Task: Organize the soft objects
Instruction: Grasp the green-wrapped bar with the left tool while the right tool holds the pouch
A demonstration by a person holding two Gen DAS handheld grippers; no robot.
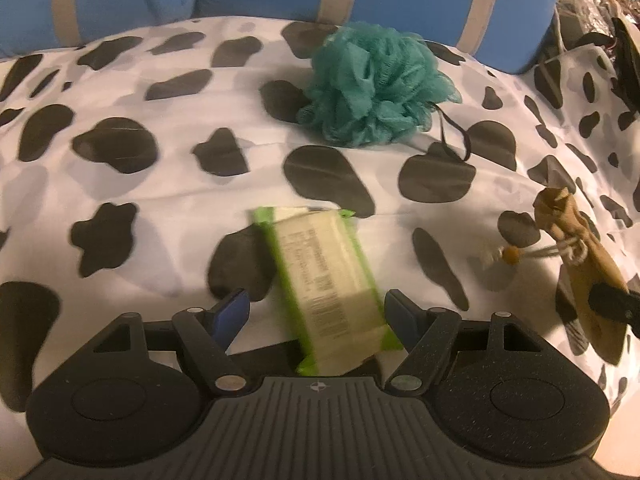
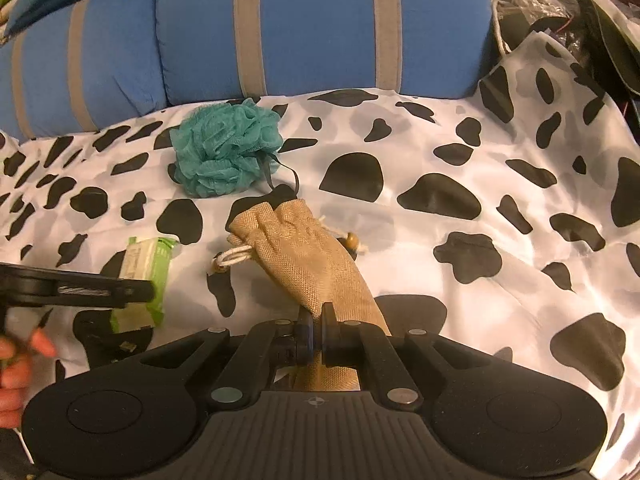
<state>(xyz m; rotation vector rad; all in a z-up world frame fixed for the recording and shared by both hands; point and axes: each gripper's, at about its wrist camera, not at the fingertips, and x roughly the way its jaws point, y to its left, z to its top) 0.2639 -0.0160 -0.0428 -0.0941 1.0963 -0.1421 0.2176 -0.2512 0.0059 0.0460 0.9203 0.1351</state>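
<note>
Burlap pouch pinched in the right gripper for moving, left gripper spread wide around the wipes pack, beside the pouch.

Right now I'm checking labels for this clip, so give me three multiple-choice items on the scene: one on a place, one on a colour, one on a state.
1. Where does the wipes pack lie?
A. between the open fingers of the left gripper
B. on top of the bath pouf
C. on the blue cushion

2. What colour is the bath pouf?
A. pink
B. teal
C. yellow

3. What is the right gripper doing?
A. standing wide open over the cover
B. pinching the pouf's loop
C. shut on the burlap pouch

Answers:
1 A: the pack lies between the two spread blue pads on the cow-print cover.
2 B: its mesh is teal in both views.
3 C: both pads press the pouch's end.
</note>
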